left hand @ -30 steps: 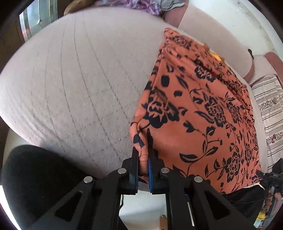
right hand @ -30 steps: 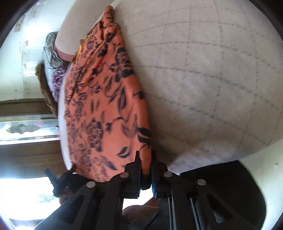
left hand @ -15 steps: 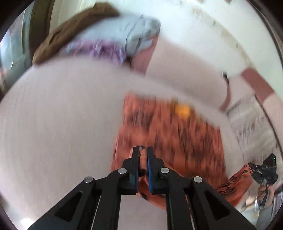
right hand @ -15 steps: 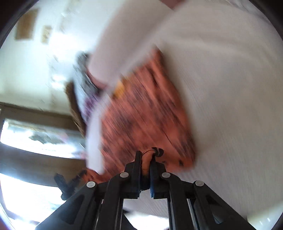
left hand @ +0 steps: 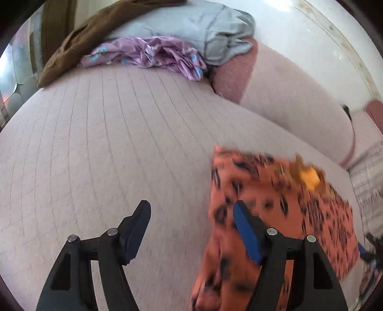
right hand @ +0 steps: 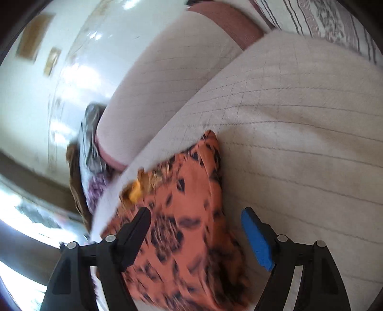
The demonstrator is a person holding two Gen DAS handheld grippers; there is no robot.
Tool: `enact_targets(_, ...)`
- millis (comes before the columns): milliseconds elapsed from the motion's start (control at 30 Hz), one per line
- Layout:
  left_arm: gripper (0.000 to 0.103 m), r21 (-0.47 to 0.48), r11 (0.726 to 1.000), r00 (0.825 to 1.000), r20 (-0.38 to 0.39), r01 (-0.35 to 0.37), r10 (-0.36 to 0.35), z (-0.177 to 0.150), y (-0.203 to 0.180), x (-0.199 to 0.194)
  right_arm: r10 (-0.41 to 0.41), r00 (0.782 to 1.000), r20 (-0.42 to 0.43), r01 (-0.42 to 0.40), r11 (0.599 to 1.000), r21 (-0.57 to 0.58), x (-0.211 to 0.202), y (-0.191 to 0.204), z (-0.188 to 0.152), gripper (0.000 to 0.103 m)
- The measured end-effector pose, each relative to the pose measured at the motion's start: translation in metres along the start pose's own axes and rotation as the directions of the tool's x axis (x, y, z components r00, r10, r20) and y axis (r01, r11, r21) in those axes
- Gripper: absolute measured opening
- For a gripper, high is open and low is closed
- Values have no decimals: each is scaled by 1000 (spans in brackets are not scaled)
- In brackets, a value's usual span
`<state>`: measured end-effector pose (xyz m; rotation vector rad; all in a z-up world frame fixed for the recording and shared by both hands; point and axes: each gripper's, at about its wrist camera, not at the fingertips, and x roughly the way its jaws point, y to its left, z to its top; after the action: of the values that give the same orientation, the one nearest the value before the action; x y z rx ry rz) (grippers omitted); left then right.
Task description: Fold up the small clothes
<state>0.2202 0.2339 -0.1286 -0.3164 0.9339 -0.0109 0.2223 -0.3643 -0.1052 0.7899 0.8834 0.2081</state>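
An orange garment with a black flower print (left hand: 282,215) lies folded on the pale quilted cushion (left hand: 115,148). It also shows in the right wrist view (right hand: 186,215), blurred, with a yellow tag near its far edge. My left gripper (left hand: 192,210) is open and empty, its right finger over the garment's left edge. My right gripper (right hand: 196,215) is open and empty, straddling the garment's right edge.
A heap of clothes lies at the cushion's far end: a purple one (left hand: 148,55), a grey one (left hand: 196,26) and a brown one (left hand: 91,33). A pink backrest (left hand: 294,105) runs along the back. A striped cloth (right hand: 330,21) lies to the right.
Both grippers carried the garment's near corners up and over to the far side, then opened and let go. The garment now lies folded in half.
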Motion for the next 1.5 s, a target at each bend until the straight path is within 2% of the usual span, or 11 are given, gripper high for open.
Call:
enact_targets(100, 72, 63, 994, 991, -106, 85, -78, -20, -15, 15, -27, 995, -99, 22, 999, -45, 13, -5, -10, 81)
enact_targets(233, 68, 195, 980, 992, -128, 23, 3, -33, -43, 46, -87, 981, -171, 63, 988, -143, 54, 14, -23, 79)
enact_targets(267, 57, 219, 976, 994, -105, -15, 39, -31, -49, 48, -121, 977, -174, 89, 979, -182, 62, 21, -25, 75)
enact_targets(300, 22, 223, 975, 992, -124, 2, 26, -27, -54, 50, -163, 970, -180, 123, 969, -216, 66, 27, -26, 66)
enact_targets(333, 16, 202, 979, 989, -147, 11, 19, -21, -56, 51, -197, 961, -192, 152, 962, -226, 68, 28, -26, 38)
enact_targets(600, 22, 245, 970, 999, -47, 2, 10, -22, -70, -5, -140, 972, -186, 91, 964, -249, 14, 63, -15, 21)
enact_targets(733, 50, 196, 981, 991, -133, 10, 17, -37, -43, 38, -262, 928, -264, 196, 948, -251, 51, 26, -27, 63)
enact_targets(900, 56, 172, 984, 999, -12, 36, -35, -9, -28, 0, -98, 990, -100, 86, 989, -117, 19, 8, -10, 61)
enact_targets(1133, 56, 210, 977, 999, -36, 41, -34, 8, -34, 39, -196, 980, -45, 184, 963, -198, 39, 25, 31, 62)
enact_targets(1400, 56, 241, 970, 999, -46, 35, -25, 23, -37, 59, -368, 930, -2, 344, 872, -347, 65, 44, 25, 15)
enact_targets(1500, 13, 236, 969, 995, -87, 74, -54, 28, -34, 64, -385, 923, 1, 357, 855, -375, 64, 50, 26, 10)
